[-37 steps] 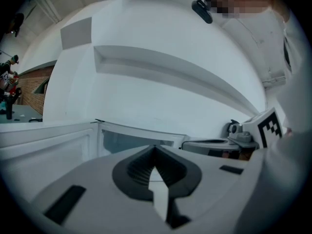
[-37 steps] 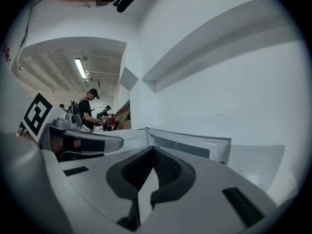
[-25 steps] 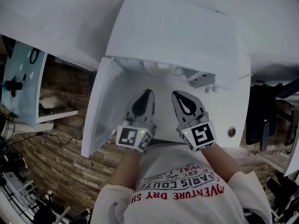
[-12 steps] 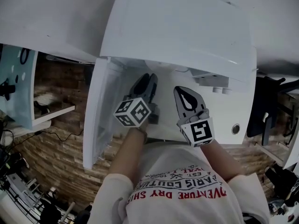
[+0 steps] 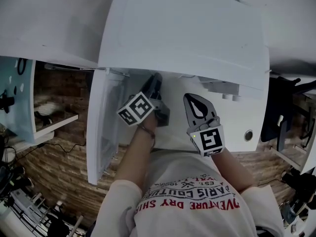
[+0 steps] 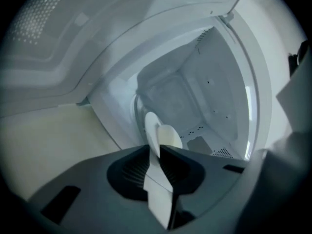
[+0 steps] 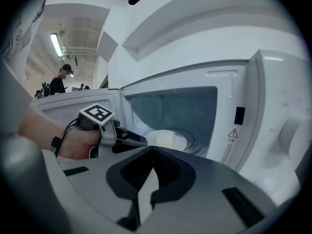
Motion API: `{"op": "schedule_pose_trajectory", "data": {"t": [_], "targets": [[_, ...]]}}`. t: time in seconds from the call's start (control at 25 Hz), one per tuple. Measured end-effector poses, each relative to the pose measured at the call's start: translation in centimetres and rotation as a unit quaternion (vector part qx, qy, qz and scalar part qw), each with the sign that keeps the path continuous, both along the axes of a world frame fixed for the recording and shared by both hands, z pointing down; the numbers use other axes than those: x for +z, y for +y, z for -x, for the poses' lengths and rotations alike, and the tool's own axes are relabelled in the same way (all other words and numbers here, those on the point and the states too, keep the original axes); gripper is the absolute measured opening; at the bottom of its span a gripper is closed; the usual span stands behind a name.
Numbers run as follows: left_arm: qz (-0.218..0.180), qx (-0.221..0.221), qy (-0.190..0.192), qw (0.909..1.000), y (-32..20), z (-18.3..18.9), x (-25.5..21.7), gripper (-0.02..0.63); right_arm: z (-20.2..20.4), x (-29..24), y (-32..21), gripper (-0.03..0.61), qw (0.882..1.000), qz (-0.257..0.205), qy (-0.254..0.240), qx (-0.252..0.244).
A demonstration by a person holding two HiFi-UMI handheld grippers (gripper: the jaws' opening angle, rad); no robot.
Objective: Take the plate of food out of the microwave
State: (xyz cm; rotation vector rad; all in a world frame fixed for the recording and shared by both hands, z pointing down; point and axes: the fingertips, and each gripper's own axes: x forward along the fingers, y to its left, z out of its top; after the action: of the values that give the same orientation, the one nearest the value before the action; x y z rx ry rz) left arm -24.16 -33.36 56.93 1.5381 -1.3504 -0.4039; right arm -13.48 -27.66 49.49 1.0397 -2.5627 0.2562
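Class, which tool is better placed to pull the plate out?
Left: the left tool is inside the microwave, jaws just closing on the plate; the right tool hangs outside, shut.

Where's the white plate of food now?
The white plate sits inside the open white microwave; in the left gripper view its rim is between the left gripper's jaws, which have just been closing.

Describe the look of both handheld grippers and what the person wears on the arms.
Left gripper and right gripper match: grey teardrop shells with dark ribbed insides. Each carries a white marker cube, left and right, printed with black squares. A dark strap circles the left wrist. The sleeves are long and cream.
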Motion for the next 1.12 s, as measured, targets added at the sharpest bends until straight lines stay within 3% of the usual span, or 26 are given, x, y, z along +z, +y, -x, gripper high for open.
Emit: {"op": "schedule_pose_trajectory", "data": {"t": [0.2, 0.48, 0.72, 1.12], "targets": [[0.018, -0.037, 0.08, 0.996, 0.0, 0.3, 0.2, 0.047, -0.7, 0.0, -0.1, 0.003, 1.0, 0.003, 0.005, 0.003], [0.022, -0.064, 0.159, 0.985, 0.6, 0.0, -0.5, 0.014, -1.3, 0.0, 0.3, 0.003, 1.0, 0.002, 0.008, 0.01], [-0.007, -0.056, 0.182, 0.9816, 1.2, -0.6, -1.6, 0.012, -1.9, 0.0, 0.9, 0.003, 1.0, -0.002, 0.011, 0.022], [-0.025, -0.024, 0.19, 0.9811, 4.1, -1.5, -3.0, 0.012, -3.7, -0.5, 2.5, 0.003, 0.999, -0.013, 0.014, 0.048]]}}
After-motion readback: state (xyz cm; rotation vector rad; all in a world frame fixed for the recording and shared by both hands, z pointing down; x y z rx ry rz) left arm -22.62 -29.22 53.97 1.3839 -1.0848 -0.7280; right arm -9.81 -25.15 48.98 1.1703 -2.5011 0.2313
